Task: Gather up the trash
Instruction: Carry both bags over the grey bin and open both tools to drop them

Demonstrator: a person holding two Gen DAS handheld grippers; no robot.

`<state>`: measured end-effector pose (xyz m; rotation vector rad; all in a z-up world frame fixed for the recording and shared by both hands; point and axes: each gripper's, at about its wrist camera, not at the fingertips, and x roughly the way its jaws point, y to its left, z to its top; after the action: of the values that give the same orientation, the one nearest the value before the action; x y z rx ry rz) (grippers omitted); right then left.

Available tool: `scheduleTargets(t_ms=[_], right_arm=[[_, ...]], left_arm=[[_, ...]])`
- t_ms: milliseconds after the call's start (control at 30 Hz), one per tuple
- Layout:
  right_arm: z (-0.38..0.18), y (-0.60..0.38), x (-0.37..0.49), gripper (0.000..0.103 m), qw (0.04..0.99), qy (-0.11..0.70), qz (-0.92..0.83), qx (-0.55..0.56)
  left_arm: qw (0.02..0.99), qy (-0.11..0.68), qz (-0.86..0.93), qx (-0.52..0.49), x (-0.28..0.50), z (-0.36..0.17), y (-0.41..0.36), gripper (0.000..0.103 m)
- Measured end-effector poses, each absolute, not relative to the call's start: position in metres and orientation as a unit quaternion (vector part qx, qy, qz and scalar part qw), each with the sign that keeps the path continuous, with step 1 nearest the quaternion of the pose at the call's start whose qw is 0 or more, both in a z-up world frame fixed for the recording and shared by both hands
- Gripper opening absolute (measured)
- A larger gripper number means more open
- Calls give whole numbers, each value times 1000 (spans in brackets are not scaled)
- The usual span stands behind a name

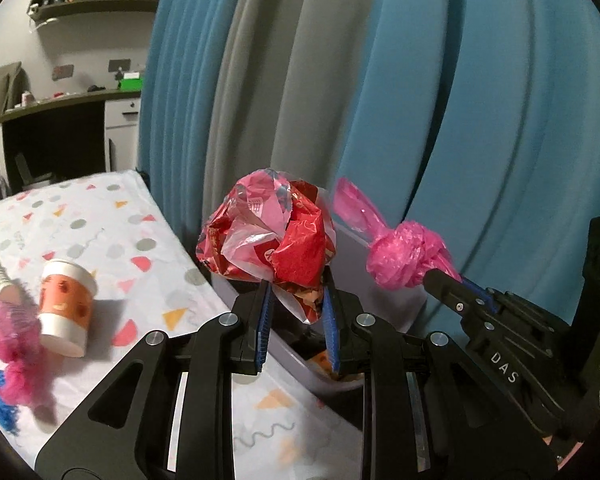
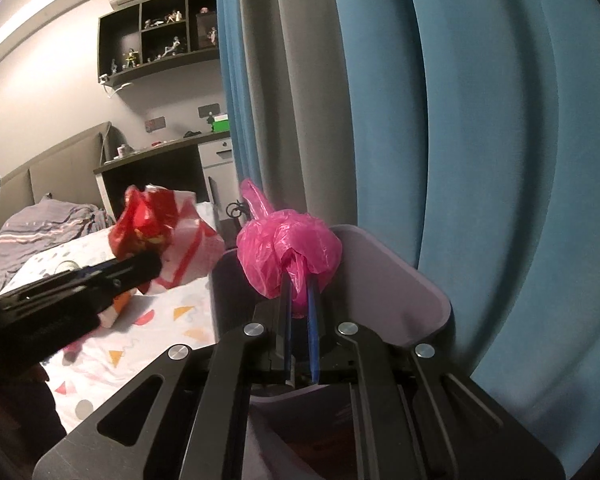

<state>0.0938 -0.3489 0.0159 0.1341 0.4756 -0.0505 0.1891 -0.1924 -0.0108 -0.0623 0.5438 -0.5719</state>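
Both cams ride on the handheld grippers, looking forward and slightly down along the fingers, so everything's super close. Left wrist view faces the blue curtain [image 1: 440, 100] with the patterned bed [image 1: 112, 232] off to its left. Right wrist view sits just beside it, aimed over the grey bin [image 2: 412, 276]. They overlap a lot (same curtain, bed, bin, even each other's gripper).

Pink knotted bag [image 2: 288, 254] (red-and-white wrapper [image 1: 268, 232])

Home bedroom: bed [image 1: 100, 216] w/ patterned sheet, desk [image 2: 156, 160], figurine shelves [image 2: 160, 32], blue curtains [image 1: 460, 100].
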Motion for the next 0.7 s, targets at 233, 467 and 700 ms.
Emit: scheduleTargets(t_ms=[233, 467, 700], right_arm=[[10, -360, 101, 8, 967, 242, -36, 73], [10, -362, 111, 8, 965, 245, -45, 79], [7, -362, 114, 8, 965, 247, -47, 80]], left_arm=[[913, 288, -285, -34, 212, -26, -208, 22], [907, 299, -294, -35, 219, -36, -222, 22], [901, 311, -298, -43, 236, -46, -230, 22]])
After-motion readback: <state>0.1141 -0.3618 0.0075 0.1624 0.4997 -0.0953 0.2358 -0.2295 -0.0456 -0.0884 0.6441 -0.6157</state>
